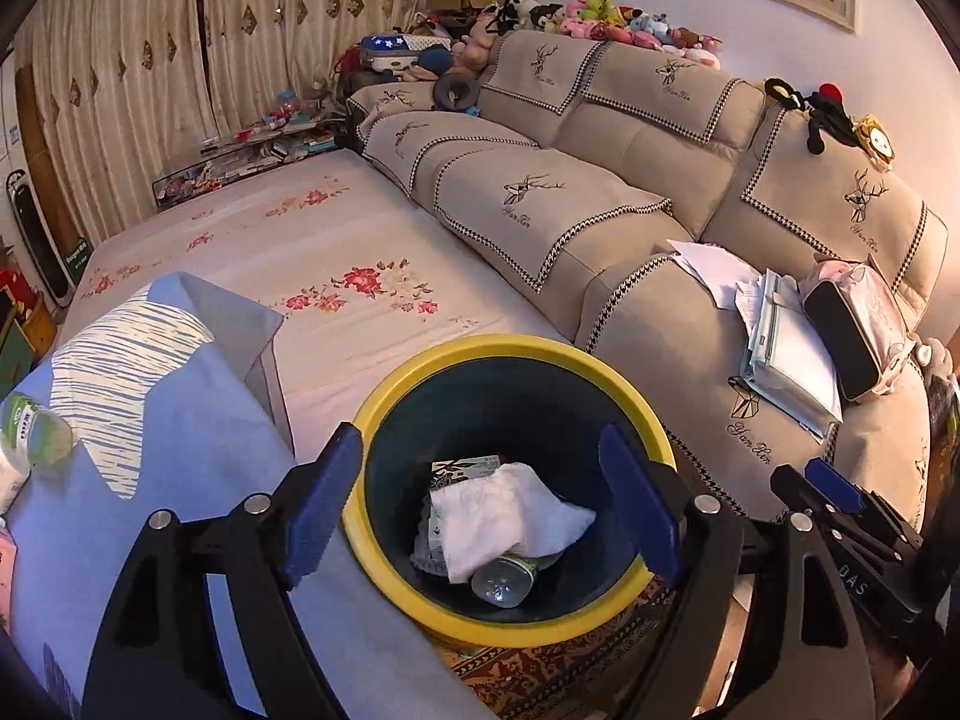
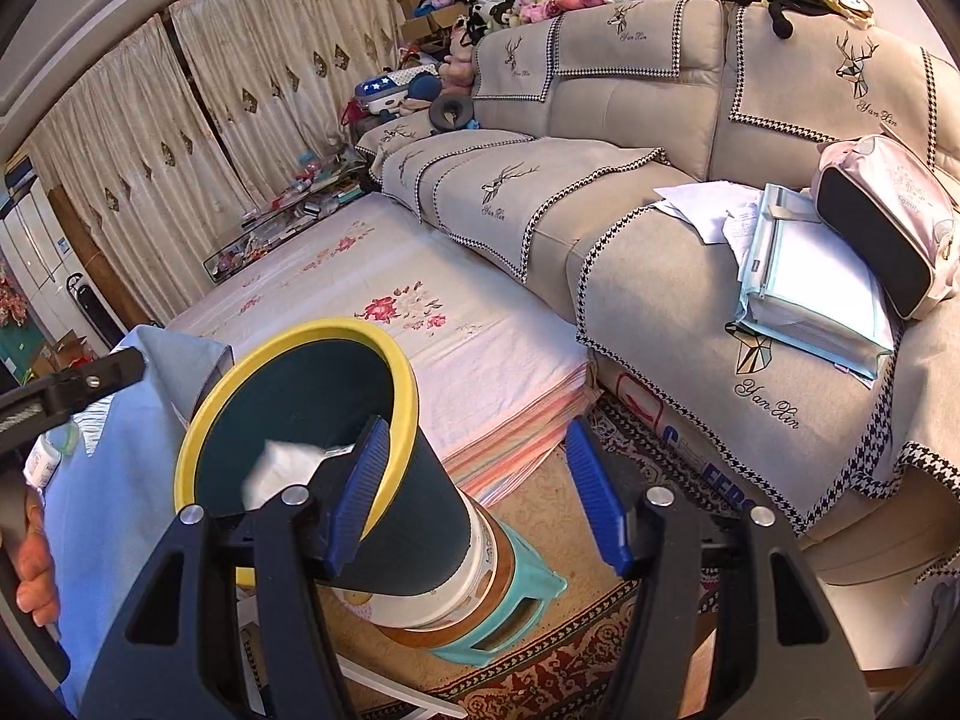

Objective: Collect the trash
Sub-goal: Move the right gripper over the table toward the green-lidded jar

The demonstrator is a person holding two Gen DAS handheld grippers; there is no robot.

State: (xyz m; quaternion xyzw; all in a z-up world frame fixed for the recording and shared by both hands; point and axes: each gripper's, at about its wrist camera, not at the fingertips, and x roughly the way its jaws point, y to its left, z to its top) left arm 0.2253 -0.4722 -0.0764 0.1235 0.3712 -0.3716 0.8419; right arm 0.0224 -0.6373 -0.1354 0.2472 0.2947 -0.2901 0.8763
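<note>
Left gripper (image 1: 480, 504) was spread wide over the bin mouth, nothing between the blue pads (image 1: 321, 504). No earlier picture, so only the state: open and empty.

Right gripper (image 2: 480, 498) was partly spread. Its left pad (image 2: 357, 495) sat at the yellow rim, just inside or against it; I couldn't tell if it touched. The right pad hung clear over the rug. Nothing pinched.

Bin (image 1: 384, 372): dark tapered wall, yellow rim, tilted slightly in the right wrist view. It stood on a white-and-brown can (image 2: 444, 594), which sat on a teal stool (image 2: 528, 600). Inside: a crumpled white tissue (image 1: 510, 516) on top, a clear plastic bottle (image 1: 501, 582) under it at the near side, a printed carton (image 1: 465, 468) behind and something grey at the left, unclear what.

Outside the bin, at the left edge on the blue cloth (image 1: 198, 456): another clear bottle with a green label (image 1: 36, 429), lying down, well apart from the left gripper.

Around: floral sheet (image 1: 336, 252) beyond the bin, beige sofa (image 1: 606, 138) to the right with a stack of papers and folders (image 1: 786, 360) and a pink-and-black bag (image 1: 858, 330) on the seat. Plush toys (image 1: 600, 18) lined the sofa back. Patterned rug (image 2: 576, 660) below. A hand (image 2: 36, 570) showed at the left edge of the right wrist view.
</note>
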